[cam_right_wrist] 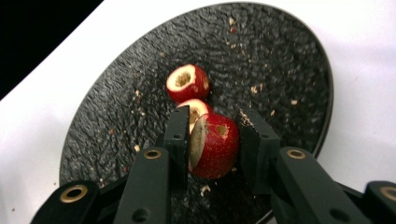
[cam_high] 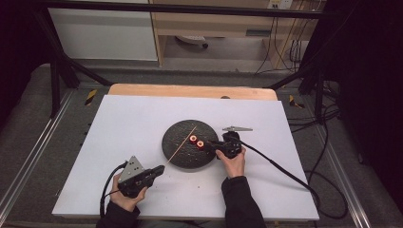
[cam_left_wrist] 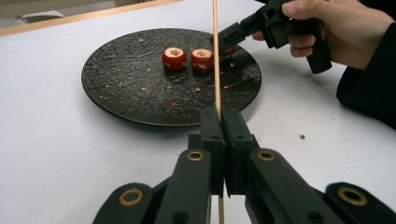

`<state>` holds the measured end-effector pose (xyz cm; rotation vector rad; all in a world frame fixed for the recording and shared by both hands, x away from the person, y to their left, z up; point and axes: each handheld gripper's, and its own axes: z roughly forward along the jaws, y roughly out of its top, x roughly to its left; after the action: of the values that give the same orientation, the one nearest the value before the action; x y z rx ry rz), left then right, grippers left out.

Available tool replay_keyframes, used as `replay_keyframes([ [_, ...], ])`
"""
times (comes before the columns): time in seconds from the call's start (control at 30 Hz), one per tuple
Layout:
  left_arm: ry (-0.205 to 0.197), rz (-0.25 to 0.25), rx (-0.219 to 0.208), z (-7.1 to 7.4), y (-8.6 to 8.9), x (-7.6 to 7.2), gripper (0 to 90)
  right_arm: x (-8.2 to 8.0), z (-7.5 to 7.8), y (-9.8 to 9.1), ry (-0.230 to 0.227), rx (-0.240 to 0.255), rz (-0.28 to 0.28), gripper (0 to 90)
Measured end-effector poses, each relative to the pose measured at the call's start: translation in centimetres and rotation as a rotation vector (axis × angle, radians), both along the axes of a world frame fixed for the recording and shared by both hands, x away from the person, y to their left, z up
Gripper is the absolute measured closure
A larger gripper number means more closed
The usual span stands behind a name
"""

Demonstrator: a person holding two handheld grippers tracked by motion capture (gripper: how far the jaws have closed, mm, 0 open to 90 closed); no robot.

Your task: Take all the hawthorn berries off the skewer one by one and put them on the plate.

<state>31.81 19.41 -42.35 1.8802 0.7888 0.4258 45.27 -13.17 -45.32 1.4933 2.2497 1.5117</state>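
Red skin and pale cut flesh mark the fruit piece [cam_right_wrist: 212, 144] that is clamped between the jaws of the right gripper [cam_right_wrist: 215, 140], just above the near-right part of the plate [cam_right_wrist: 289, 56]. Two more cored pieces [cam_right_wrist: 187, 82] lie side by side near the plate's middle, one of them [cam_right_wrist: 198, 108] right behind the held piece; three pieces are counted in all. A single thin wooden skewer [cam_left_wrist: 216, 56] is pinched in the fully shut left gripper [cam_left_wrist: 224, 122], which sits off the plate's near-left edge, and the stick reaches up over the plate toward the pieces. One plate, one skewer and two grippers are counted, and one small grey metal tool [cam_high: 236, 128] lies on the white table [cam_high: 133, 118] beyond the plate's right side.

Several slips seem possible. The soft piece could be crushed or split if it is squeezed harder, since its cut face already bulges past one jaw. It could be knocked against the two resting pieces, so that they roll. The skewer, being held at its end, could swing or snap if the piece is pushed on off-centre.
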Motion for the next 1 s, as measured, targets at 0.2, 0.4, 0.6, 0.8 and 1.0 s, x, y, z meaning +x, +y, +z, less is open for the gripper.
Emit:
replay_keyframes([
  [0.2,0.004,0.000,0.002,0.0,0.0,0.1,88.3,-0.1,-0.4,0.2,0.001,0.004,0.000,66.6],
  [0.4,0.007,0.002,0.001,0.0,0.1,0.1,88.3,-0.6,0.6,-0.1,-0.039,0.004,0.003,58.7],
  [0.6,0.008,0.004,0.001,0.1,0.1,0.2,88.2,-1.4,2.0,-0.7,-0.075,-0.010,0.029,47.1],
  [0.8,0.013,0.006,0.000,0.2,0.1,0.2,88.3,-2.7,3.2,-1.7,-0.115,-0.034,0.051,32.0],
  [1.0,0.019,0.010,0.001,0.6,0.0,0.5,88.2,-4.4,3.6,-2.8,-0.166,-0.070,0.070,12.6],
])
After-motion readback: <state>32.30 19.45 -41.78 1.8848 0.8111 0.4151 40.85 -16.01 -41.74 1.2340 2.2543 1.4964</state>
